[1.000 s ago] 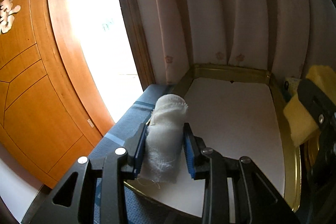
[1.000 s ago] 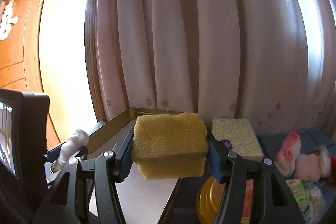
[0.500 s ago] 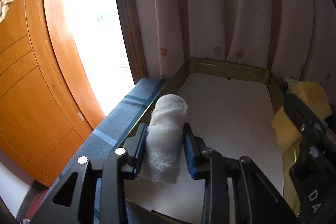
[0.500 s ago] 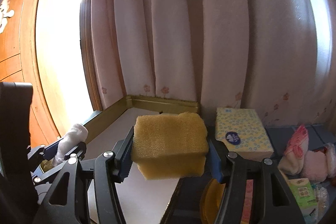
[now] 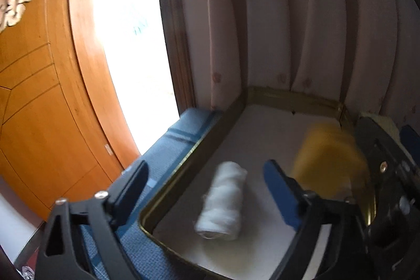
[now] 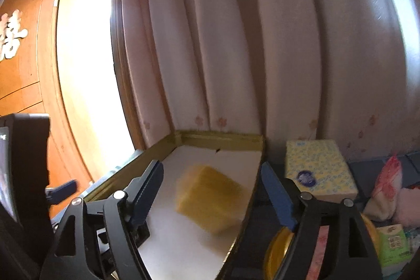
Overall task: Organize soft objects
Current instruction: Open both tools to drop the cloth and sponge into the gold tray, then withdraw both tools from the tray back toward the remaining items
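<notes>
Inside the gold-rimmed tray (image 5: 170, 183): gauze roll (image 5: 223, 204), lying near its left wall; yellow sponge (image 6: 210, 201), blurred, by its right edge. Left gripper (image 5: 207, 185) and right gripper (image 6: 212, 185): jaws just opened, both items released. Two soft objects deposited.

- Left gripper (image 5: 207, 190): matte black plastic frame with triangular cut-outs, two silver screw heads on the arm at 8 o'clock, blue ribbed pads (image 5: 279, 194) lining the fingers.
- Right gripper (image 6: 211, 188): the same black frame, silver screws at each finger base, blue toothed pads (image 6: 275, 197).
</notes>
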